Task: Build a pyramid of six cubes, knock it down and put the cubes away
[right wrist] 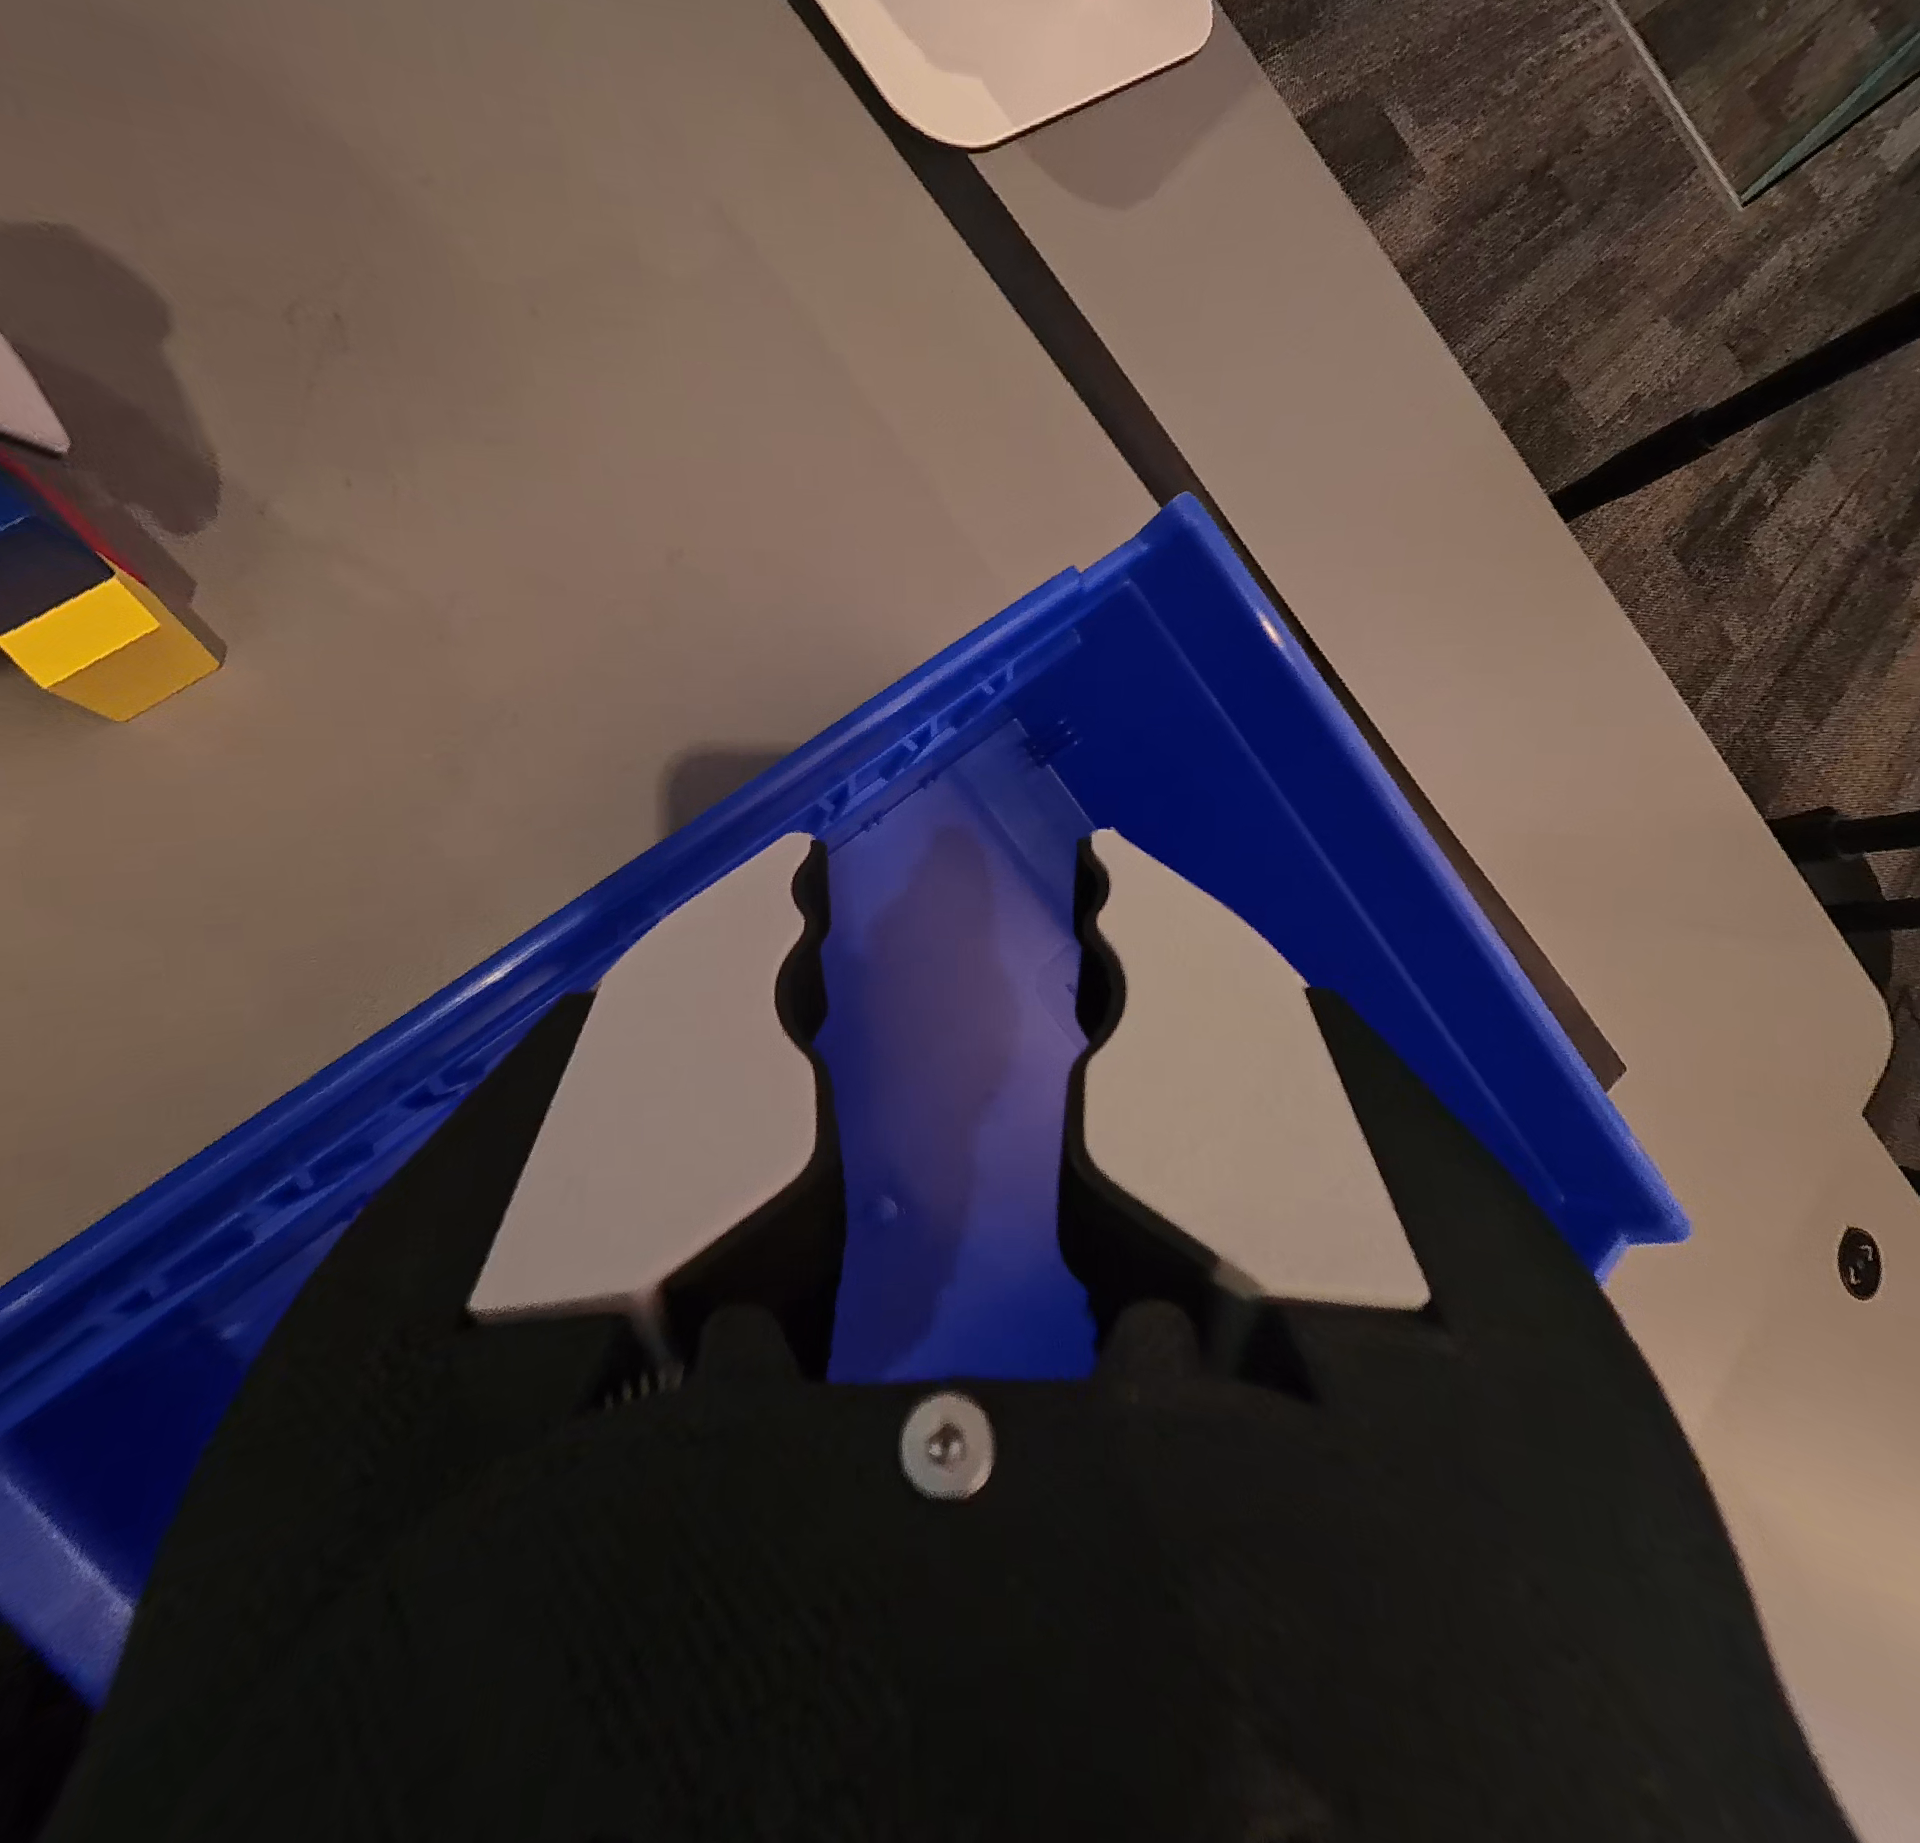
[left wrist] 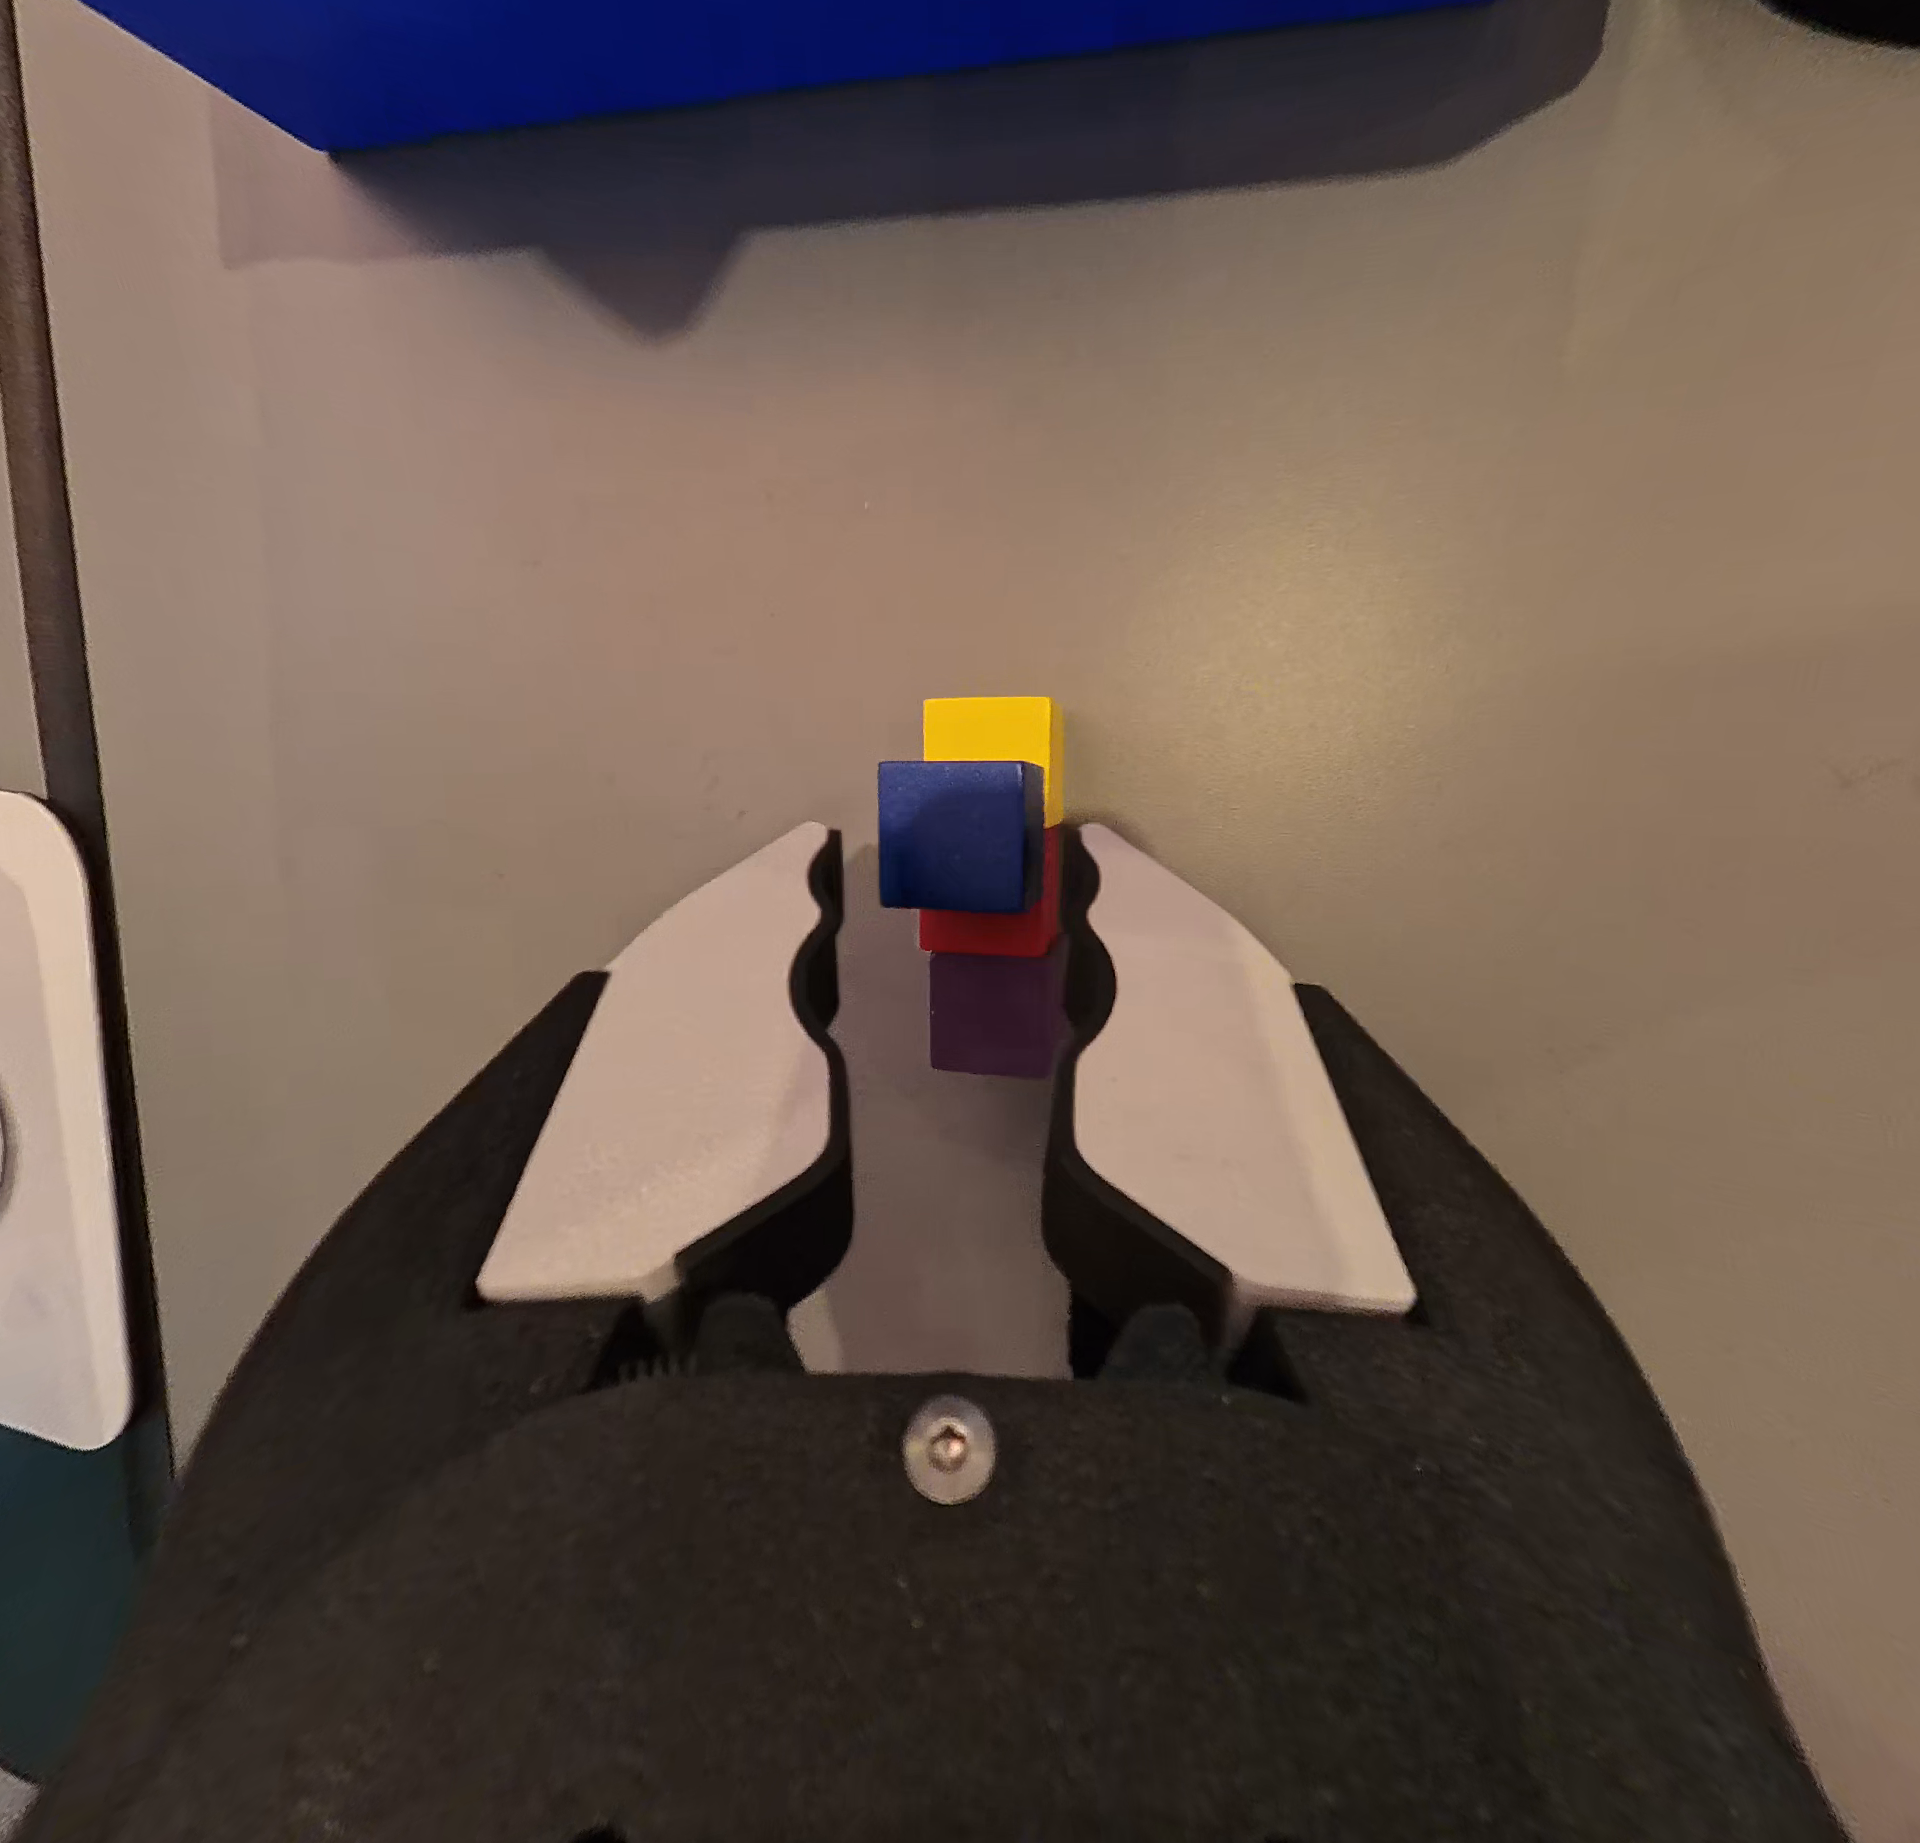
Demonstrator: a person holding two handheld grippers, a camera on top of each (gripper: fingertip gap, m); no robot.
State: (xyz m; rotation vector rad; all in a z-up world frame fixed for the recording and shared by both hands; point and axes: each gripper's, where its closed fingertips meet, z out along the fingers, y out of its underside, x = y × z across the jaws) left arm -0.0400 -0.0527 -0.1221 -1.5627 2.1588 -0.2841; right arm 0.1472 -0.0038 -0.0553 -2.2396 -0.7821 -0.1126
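In the left wrist view a purple cube (left wrist: 992,1014), a red cube (left wrist: 987,931) and a yellow cube (left wrist: 992,744) lie in a row on the grey table. A blue cube (left wrist: 956,837) rests on top of them. My left gripper (left wrist: 956,837) is open, its fingertips either side of the blue cube without touching it. My right gripper (right wrist: 951,843) is open and empty above the inside of the blue bin (right wrist: 1299,858). The yellow cube (right wrist: 104,650) and blue cube (right wrist: 42,567) show at the far left of the right wrist view.
The blue bin (left wrist: 727,17) stands beyond the cubes in the left wrist view. A white flat pad (left wrist: 52,1118) lies at the left, across a dark seam. In the right wrist view the pad (right wrist: 997,17) is at the top, and the table edge and carpet floor (right wrist: 1662,287) are to the right.
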